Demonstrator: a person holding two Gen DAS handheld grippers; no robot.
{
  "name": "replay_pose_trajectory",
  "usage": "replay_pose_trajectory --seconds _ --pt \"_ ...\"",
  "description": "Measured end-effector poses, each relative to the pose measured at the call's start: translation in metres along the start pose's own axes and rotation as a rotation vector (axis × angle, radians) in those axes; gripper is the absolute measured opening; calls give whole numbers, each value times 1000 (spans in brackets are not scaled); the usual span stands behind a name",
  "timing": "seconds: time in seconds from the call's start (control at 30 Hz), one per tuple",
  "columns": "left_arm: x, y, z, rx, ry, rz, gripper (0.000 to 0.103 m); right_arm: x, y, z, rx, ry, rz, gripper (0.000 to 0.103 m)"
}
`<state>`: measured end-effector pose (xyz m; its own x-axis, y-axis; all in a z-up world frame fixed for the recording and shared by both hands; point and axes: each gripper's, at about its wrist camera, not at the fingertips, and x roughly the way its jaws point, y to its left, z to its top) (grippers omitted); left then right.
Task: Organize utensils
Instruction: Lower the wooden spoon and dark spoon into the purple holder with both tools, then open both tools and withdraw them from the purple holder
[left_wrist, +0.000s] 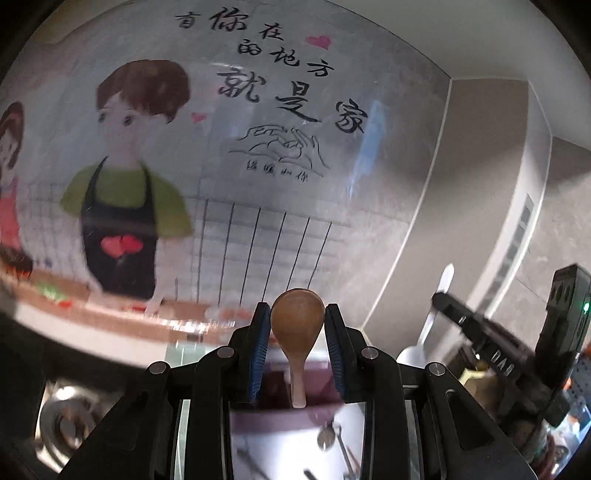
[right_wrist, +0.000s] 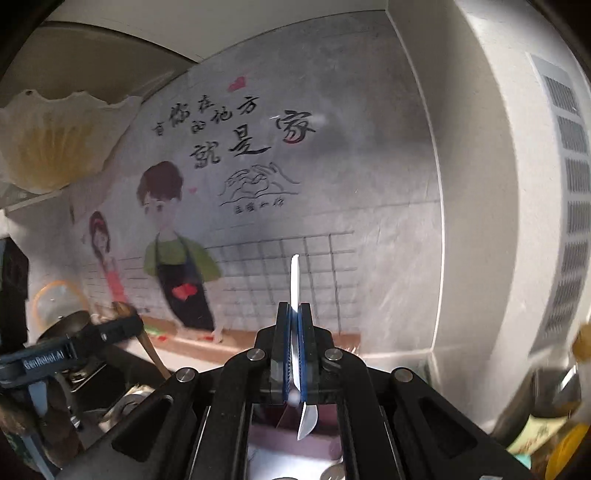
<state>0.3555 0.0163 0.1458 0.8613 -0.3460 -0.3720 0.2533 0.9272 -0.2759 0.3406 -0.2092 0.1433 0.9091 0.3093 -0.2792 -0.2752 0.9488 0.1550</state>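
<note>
In the left wrist view a brown wooden spoon (left_wrist: 297, 321) stands upright, its bowl pinched between the blue pads (left_wrist: 259, 332) of my left gripper (left_wrist: 297, 314) and its handle hanging down. My right gripper (right_wrist: 294, 310) is shut on a thin white spoon (right_wrist: 294, 277), seen edge-on with its bowl below the pads. From the left wrist view the right gripper (left_wrist: 443, 297) shows at the right with the white spoon (left_wrist: 428, 325). The right wrist view shows the left gripper (right_wrist: 122, 325) at the left, and the wooden spoon's handle (right_wrist: 153, 354) below it. Both are held up in front of a wall mural.
A pink-walled box (left_wrist: 280, 384) lies below the grippers, with metal utensils (left_wrist: 328, 435) beneath. A stove burner (left_wrist: 62, 424) sits lower left. A white vented appliance (right_wrist: 524, 192) fills the right side, and a yellow-labelled bottle (right_wrist: 543, 432) stands under it. A glass lid (right_wrist: 55, 302) leans at the left.
</note>
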Motion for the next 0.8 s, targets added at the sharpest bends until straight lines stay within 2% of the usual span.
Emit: replay_pose_trajectory --seconds 0.13,0.3,0.47,0.53,0.57,0.67,0.8 --pt "41 14 0 -27 45 -1 31 39 -4 -9 -10 31 -12 3" --pt "90 31 -18 -73 125 -14 31 82 -14 -36 10 95 8 3" --pt "120 36 -39 -50 184 5 31 118 -26 -66 42 184 22 4" --pt "130 39 -47 -46 217 -9 31 126 -30 -77 59 220 36 7" --pt "132 40 -50 -47 224 -15 34 130 -32 -82 66 252 41 7" --pt "139 45 -60 -72 252 -11 53 136 -39 -98 99 337 67 9" --pt "125 49 -63 -94 233 -3 54 116 -57 -103 147 331 37 19"
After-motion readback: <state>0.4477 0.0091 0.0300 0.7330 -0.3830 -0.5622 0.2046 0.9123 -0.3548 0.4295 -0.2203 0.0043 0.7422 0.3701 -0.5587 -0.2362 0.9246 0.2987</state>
